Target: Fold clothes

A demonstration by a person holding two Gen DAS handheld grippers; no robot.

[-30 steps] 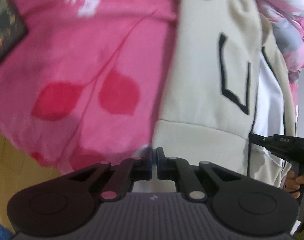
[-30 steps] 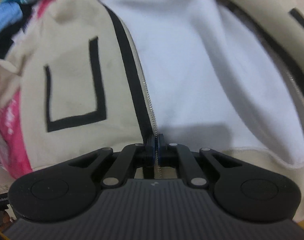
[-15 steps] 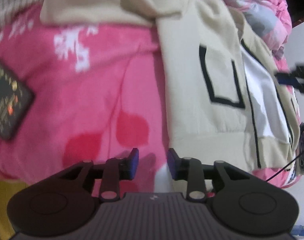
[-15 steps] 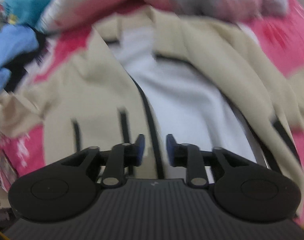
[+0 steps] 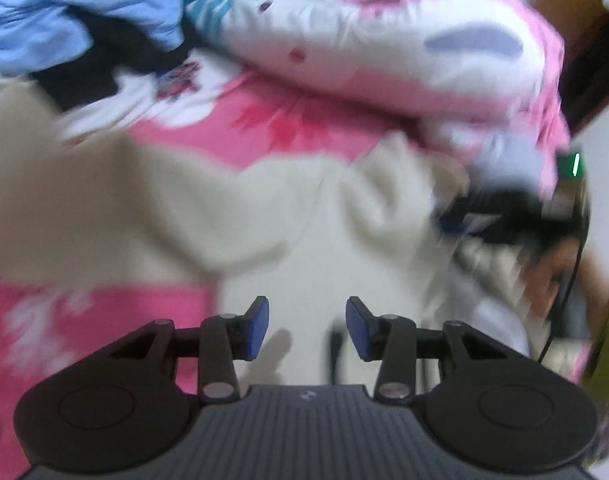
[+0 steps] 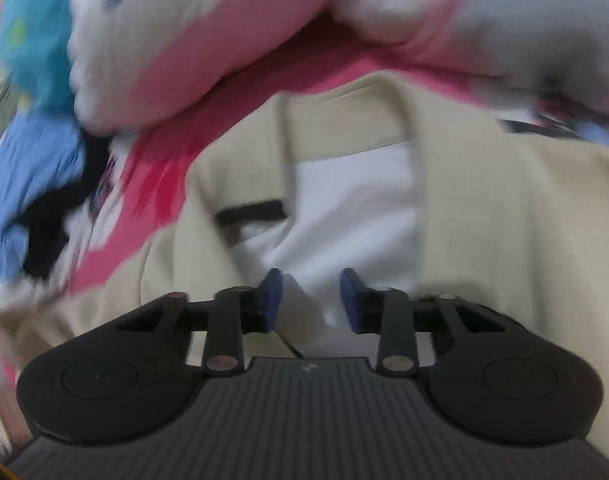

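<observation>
A cream jacket [image 6: 484,216] lies open, white lining up, on a pink bedspread [image 5: 104,320]. The left hand-held gripper [image 5: 307,328] and right hand-held gripper [image 6: 311,300] hover spread and empty. Its loose rumpled sleeve [image 5: 388,192] may fold crooked.

A pink bedcover [image 5: 312,124] printed with red and white flowers is lying across the bed and filling most of both views, and a thick pink-and-white quilt [image 5: 384,36] with grey-blue patches is bunching up along its far side. To the left of the quilt, a light-blue cloth [image 5: 76,12], a teal cloth [image 6: 32,36] and something black [image 5: 88,68] are sitting in a heap, all blurred. In the left wrist view a pale wall [image 5: 606,168] is showing at the right edge, with a brown piece of furniture [image 5: 580,60] standing against it in the upper corner, and soft, even light is falling on everything.
</observation>
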